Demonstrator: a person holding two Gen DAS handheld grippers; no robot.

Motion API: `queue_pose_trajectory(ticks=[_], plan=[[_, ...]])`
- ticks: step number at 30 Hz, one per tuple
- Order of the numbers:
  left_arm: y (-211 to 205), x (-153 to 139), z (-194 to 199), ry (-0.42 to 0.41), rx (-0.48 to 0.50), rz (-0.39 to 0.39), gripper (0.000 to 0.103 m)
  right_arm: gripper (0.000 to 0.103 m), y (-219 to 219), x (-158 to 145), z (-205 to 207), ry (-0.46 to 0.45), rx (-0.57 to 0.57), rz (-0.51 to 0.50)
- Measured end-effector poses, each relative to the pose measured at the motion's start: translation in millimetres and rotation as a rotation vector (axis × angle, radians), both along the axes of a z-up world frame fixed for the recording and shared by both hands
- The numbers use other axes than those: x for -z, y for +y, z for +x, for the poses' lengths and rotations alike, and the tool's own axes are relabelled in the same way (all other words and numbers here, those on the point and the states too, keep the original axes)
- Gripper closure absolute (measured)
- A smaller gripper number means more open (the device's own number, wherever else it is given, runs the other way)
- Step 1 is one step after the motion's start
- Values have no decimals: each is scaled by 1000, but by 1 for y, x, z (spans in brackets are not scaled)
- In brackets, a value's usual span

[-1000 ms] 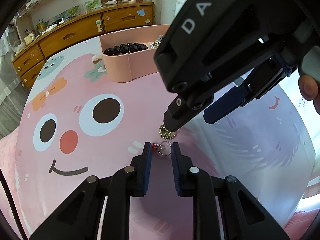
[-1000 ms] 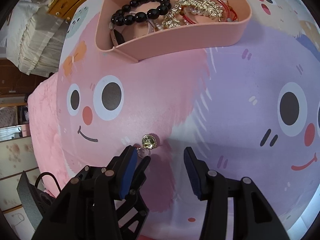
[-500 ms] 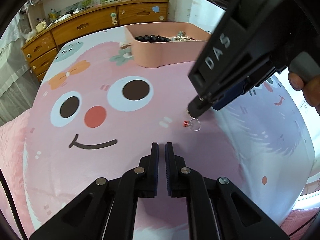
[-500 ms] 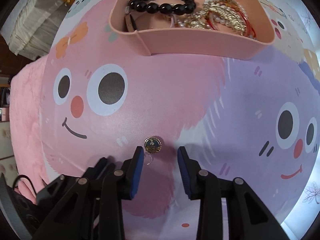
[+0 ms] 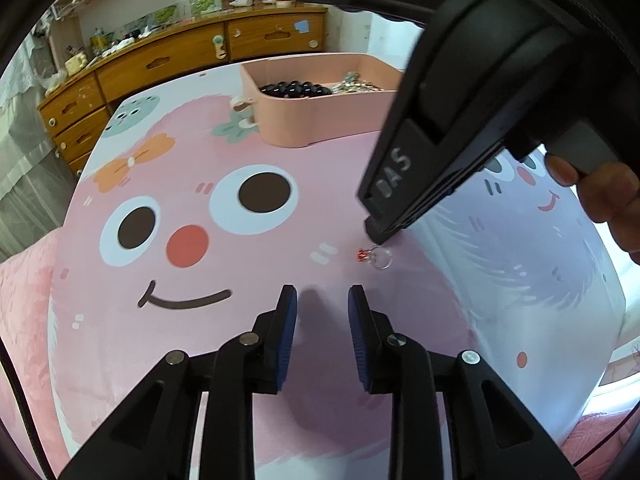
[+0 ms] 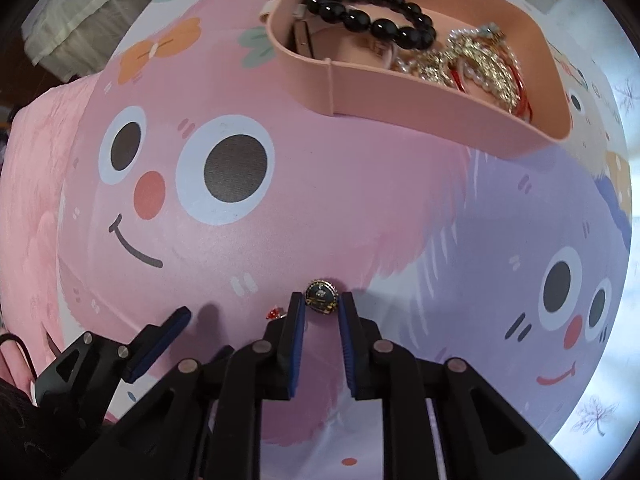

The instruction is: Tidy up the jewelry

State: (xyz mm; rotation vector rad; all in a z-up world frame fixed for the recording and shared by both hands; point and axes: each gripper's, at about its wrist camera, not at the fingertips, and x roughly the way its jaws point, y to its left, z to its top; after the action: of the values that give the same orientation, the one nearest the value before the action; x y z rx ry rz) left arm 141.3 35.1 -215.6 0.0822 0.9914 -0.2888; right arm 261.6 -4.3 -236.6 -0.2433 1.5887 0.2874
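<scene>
A round gold and dark brooch (image 6: 321, 297) lies on the pink cartoon mat, between the fingertips of my right gripper (image 6: 321, 300), whose jaws have closed in to its sides. A small silver ring with a red stone (image 5: 376, 257) lies just left of it; its red stone (image 6: 273, 313) shows beside the right gripper's left finger. My left gripper (image 5: 322, 298) is open and empty, a little short of the ring. The pink jewelry tray (image 6: 404, 96) holds a black bead bracelet (image 6: 370, 12) and gold and pearl pieces (image 6: 476, 60).
The mat (image 5: 260, 240) covers a table with cartoon faces. A wooden dresser (image 5: 168, 64) stands behind the table. The tray also shows in the left wrist view (image 5: 316, 120), at the far side of the mat. A hand (image 5: 608, 196) holds the right gripper.
My right gripper has narrowed around the brooch. My left gripper shut, drew back from the ring, then opened again. The ring stayed on the mat.
</scene>
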Motion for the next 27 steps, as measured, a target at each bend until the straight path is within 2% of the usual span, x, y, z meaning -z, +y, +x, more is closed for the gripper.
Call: queue_pose_trajectory(ticks=[13,19,24,27], plan=[[-39,8,16,2,34,59,79,87,-64,-9,16,-25,50,33],[-46,8,22,10,19,53,79,87,-92,-10,18,-13,93,71],[-45,7,22,12,12,52,84,87,-124,-9,22,-6,114,101],[-45,7,21,11,3,50,84,87,-127,-10,24,-5,131,115]])
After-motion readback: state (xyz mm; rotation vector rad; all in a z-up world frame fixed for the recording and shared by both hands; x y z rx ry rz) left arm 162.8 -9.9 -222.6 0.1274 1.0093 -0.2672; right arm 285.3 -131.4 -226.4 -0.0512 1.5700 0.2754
